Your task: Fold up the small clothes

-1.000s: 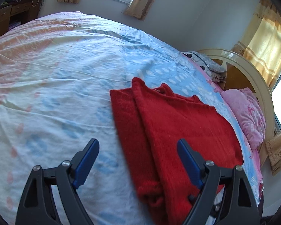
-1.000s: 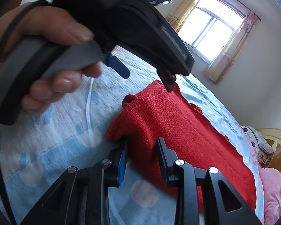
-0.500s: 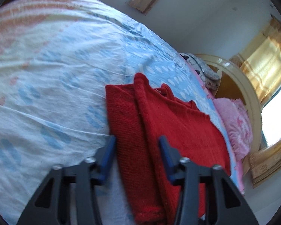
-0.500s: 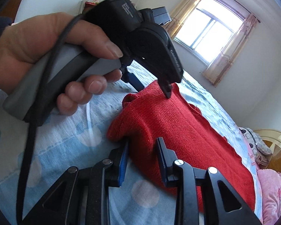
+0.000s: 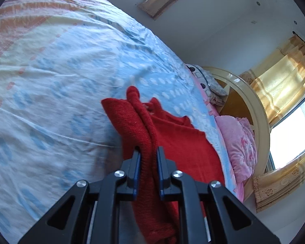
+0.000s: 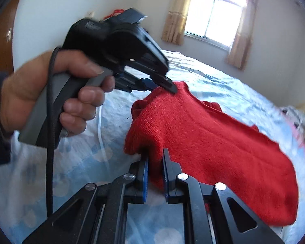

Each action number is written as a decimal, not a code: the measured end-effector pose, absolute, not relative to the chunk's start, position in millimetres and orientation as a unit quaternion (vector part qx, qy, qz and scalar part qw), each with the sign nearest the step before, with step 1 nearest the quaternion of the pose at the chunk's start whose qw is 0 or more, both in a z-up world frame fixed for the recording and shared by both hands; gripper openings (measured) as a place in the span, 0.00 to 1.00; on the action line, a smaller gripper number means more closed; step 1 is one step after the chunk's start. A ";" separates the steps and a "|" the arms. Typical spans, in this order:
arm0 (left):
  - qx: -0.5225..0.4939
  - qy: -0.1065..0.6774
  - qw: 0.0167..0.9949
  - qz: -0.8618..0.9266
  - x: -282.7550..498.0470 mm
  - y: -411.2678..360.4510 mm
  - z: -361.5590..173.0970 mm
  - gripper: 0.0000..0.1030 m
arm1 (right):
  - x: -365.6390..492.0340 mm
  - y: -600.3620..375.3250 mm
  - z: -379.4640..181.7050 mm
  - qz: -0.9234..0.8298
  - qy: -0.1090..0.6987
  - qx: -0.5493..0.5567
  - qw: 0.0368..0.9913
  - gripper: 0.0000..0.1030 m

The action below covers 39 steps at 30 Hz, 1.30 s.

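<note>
while the red knitted garment (image 6: 203, 140) lies partly lifted off the bed (image 5: 61, 77), your left gripper (image 5: 148, 152) has just closed its fingers (image 5: 136, 158) and now pinches a bunched fold of it. your right gripper (image 6: 155, 156) has also been closing, its fingers (image 6: 145, 166) clamped on the garment's near corner. your left hand (image 6: 50, 93) shows above the garment, beside its upper edge. a pink pillow (image 5: 240, 142) sits beyond the garment.
</note>
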<state>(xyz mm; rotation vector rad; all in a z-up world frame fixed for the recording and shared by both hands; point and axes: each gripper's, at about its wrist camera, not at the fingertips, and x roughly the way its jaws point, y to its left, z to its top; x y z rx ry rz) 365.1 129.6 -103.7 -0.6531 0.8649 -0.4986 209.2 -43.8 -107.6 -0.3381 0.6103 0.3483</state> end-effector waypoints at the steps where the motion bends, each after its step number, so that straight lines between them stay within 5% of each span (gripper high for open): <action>1: -0.309 0.404 0.828 -0.237 364.5 126.9 -100.1 0.14 | 208.3 -49.9 -103.4 0.170 0.296 -0.155 0.927 0.10; 22: -0.254 0.378 0.840 -0.295 378.9 -0.5 -38.2 0.14 | 207.1 -189.3 -56.8 0.126 0.281 -0.010 0.951 0.09; 39: -0.192 0.432 0.818 -0.327 396.5 -117.4 -72.5 0.14 | 206.5 -294.1 -82.0 0.061 0.332 0.080 0.938 0.07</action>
